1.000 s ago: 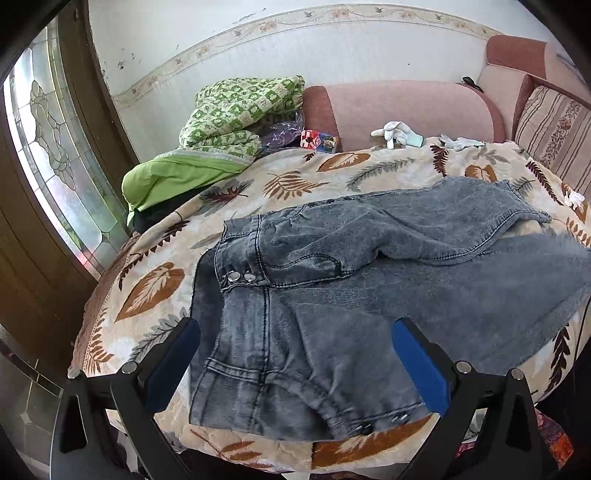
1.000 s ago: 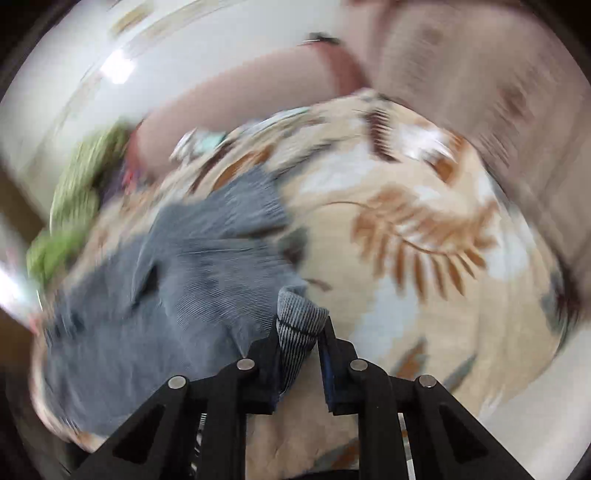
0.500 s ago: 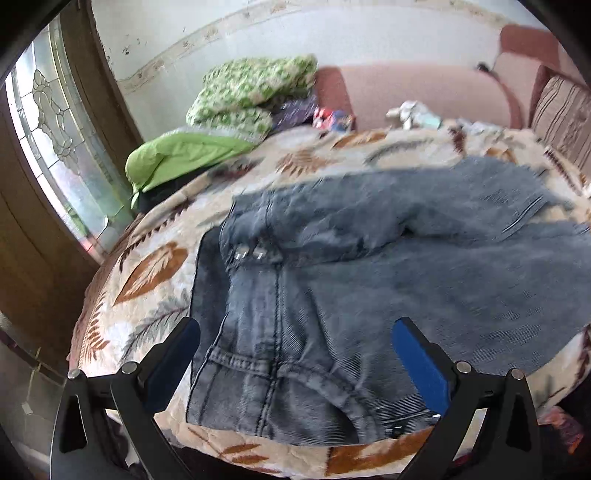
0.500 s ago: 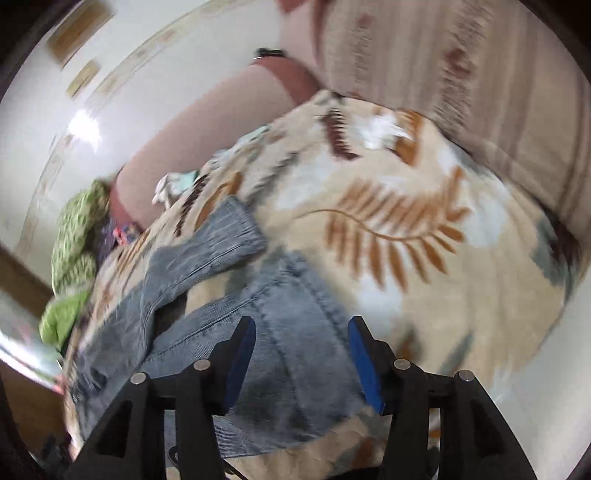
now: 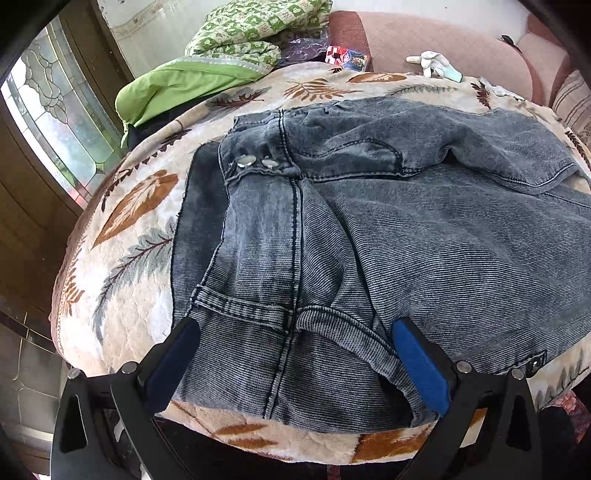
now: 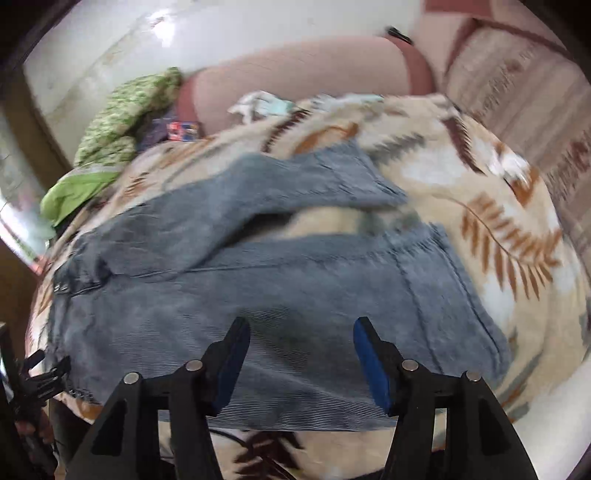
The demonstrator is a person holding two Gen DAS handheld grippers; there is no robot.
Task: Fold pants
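Pants lie spread on the leaf-print blanket, both grippers released

Pants [image 5: 369,229] of grey denim sit directly ahead of the left gripper [image 5: 295,354], whose jaws gape wide over the waistband edge, gripping nothing. The right gripper [image 6: 301,356] likewise stands agape above the nearer leg. One leg is folded across the other on the blanket [image 5: 129,258]. A green quilt [image 5: 251,33] is heaped beyond.

The left wrist view is taken from just behind the spread fingers of the left gripper [image 5: 295,354], looking forward and down over the waistband end of the pants [image 5: 369,240], close ahead. The right wrist view is taken likewise from behind the parted right gripper [image 6: 301,358], facing the leg end of the pants [image 6: 277,288]. The pants, leaf-print blanket [image 5: 122,258] and green bedding [image 5: 240,33] beyond are shared by both.
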